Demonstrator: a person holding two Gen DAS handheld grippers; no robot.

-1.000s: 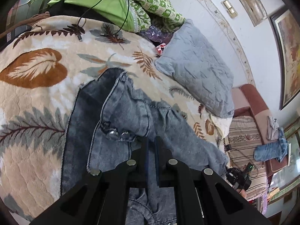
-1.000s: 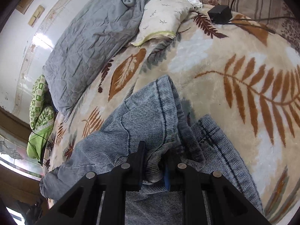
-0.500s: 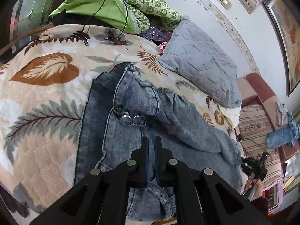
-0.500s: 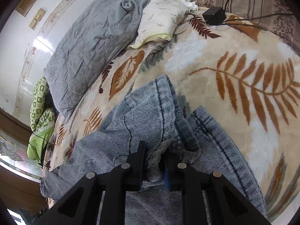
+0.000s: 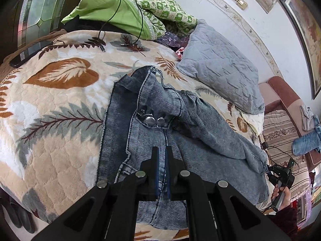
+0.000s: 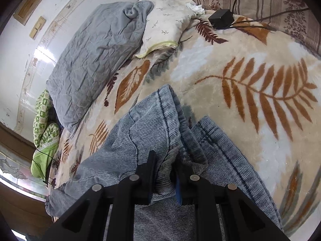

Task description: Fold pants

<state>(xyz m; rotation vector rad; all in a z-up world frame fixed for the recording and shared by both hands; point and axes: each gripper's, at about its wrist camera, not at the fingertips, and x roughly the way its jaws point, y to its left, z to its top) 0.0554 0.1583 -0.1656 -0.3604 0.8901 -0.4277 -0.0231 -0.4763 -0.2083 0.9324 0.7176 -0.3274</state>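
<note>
Both pinched nearly closed on pants (image 5: 152,108) spread over the leaf-print blanket (image 5: 50,92): left hand-held gripper (image 5: 162,158) below the snaps (image 5: 154,121), right hand-held gripper (image 6: 163,166) bunching cuff fabric.

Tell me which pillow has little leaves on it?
The cream pillow with tiny green sprigs; the grey quilted pillow it leans against is plain.
</note>
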